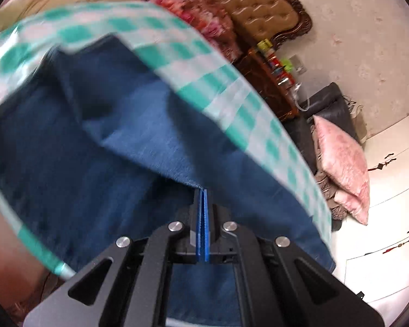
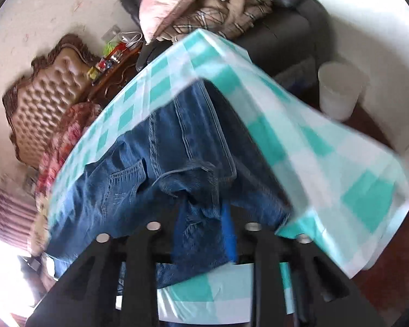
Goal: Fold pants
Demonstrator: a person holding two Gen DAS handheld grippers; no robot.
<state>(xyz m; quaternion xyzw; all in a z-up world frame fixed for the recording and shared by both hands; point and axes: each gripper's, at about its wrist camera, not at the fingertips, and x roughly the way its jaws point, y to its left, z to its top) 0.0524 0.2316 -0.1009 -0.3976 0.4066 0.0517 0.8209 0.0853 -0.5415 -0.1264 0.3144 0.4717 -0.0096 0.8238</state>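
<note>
Lying on the table with the green-and-white checked cloth [image 2: 327, 147], the blue jeans [image 2: 139, 179] are partly folded, so one layer sits on another. The left gripper [image 1: 203, 199] points down at a slant, and its blue pads [image 1: 200, 226] are squeezed tight together on a pinch of denim, likely to carry that edge across for the next fold. The right gripper [image 2: 204, 218] also tilts down over the near end of the jeans. Its tongs stand partly wide with denim between them, but blur hides whether they press it.
</note>
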